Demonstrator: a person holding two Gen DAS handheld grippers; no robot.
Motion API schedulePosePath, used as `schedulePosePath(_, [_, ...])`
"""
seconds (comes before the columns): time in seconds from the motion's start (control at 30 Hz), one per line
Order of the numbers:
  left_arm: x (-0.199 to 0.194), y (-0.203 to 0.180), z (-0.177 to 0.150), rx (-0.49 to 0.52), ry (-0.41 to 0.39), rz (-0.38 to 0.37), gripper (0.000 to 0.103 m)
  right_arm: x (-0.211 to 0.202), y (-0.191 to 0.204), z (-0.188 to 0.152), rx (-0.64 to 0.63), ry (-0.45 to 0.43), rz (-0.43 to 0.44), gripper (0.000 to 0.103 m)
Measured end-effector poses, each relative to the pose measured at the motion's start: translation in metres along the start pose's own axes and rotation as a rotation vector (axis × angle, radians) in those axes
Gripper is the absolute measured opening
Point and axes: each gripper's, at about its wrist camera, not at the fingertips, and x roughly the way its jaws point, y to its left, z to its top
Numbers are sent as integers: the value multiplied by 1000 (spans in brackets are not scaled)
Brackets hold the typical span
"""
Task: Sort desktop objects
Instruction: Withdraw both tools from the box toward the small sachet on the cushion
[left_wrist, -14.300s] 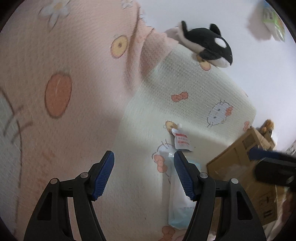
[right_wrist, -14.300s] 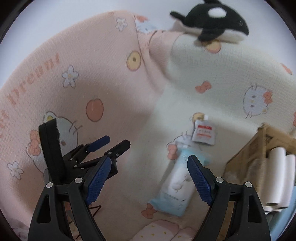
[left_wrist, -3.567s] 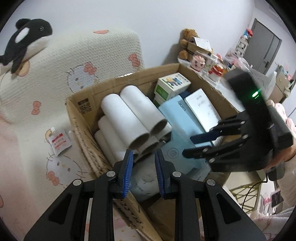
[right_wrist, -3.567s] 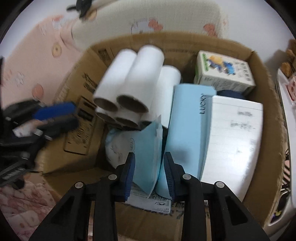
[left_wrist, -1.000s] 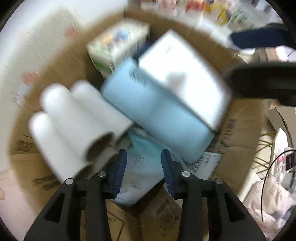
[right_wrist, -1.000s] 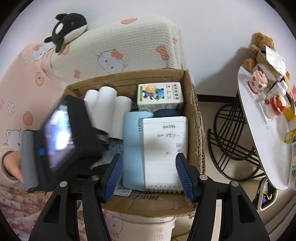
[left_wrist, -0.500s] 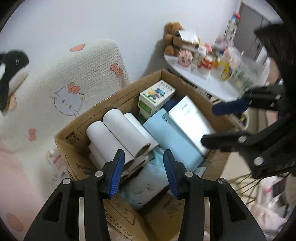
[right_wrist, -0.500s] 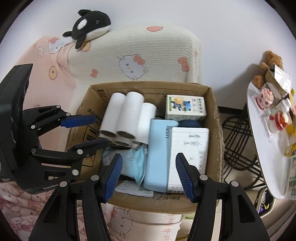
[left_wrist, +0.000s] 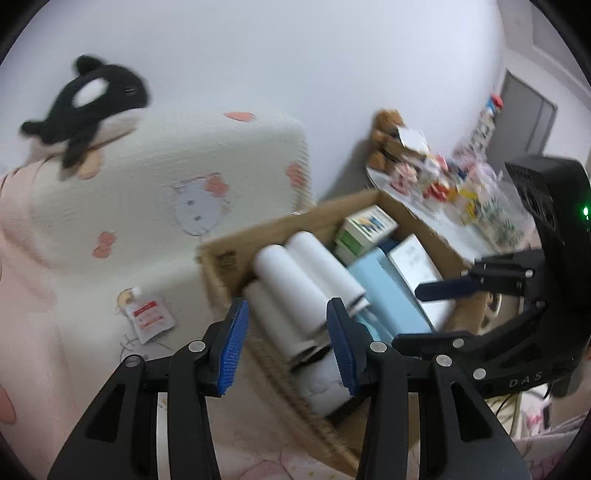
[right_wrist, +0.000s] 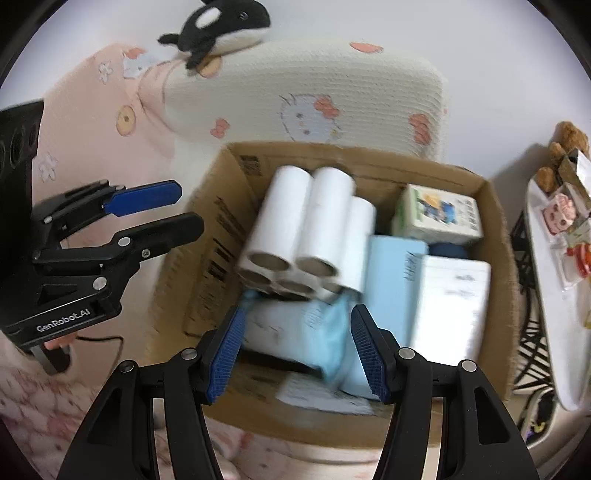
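Inside cardboard box (right_wrist: 495, 206), paper rolls (right_wrist: 314, 225), blue pack (right_wrist: 295, 332), notebook (right_wrist: 450, 306)

The cardboard box (right_wrist: 495, 229) is plain brown with dark printed marks on its flaps. Inside it, the paper rolls (right_wrist: 314, 221) are white with brown cores, the soft pack (right_wrist: 295, 332) is pale blue and white, the long case (right_wrist: 391, 273) is light blue, the notebook (right_wrist: 450, 302) is white, and the small carton (right_wrist: 439, 214) is green and white with a cartoon print. The cream blanket (right_wrist: 332, 85) carries cat faces and orange-pink bows; the plush orca (right_wrist: 218, 22) is black and white. Both tongs, left (left_wrist: 284, 343) and right (right_wrist: 295, 350), are black with blue ribbed pads. The sachet (left_wrist: 147, 317) is white with red.
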Motion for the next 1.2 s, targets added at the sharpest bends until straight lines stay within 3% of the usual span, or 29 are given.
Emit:
schedulePosePath(0.07, [-6,19,-3,-61,-12,-11,57,1,14,7,1,-25,36,57])
schedulePosePath(0.27, [-23,69,-9,-207,-62,40,57,6,56,32,-41,-60,83,57])
schedulePosePath(0.43, [-41,107,-23,-284,-99,62,58,7,93,53,-112,-106,39,57])
schedulePosePath(0.63, [-56,159,-47,-418,-126,98,58,1,123,75,-80,-220,104,57])
schedulePosePath(0.87, [-63,204,-73,-544,-151,138,58,11,167,71,-102,-419,42,57])
schedulePosePath(0.93, [-60,214,-79,-565,-135,137,58,16,179,67,-134,-459,71,57])
schedulePosePath(1.03, [-55,224,-88,-573,-108,158,58,36,188,66,-122,-453,181,57])
schedulePosePath(1.2, [-46,242,-103,-610,-93,183,58,80,185,64,-46,-393,214,57])
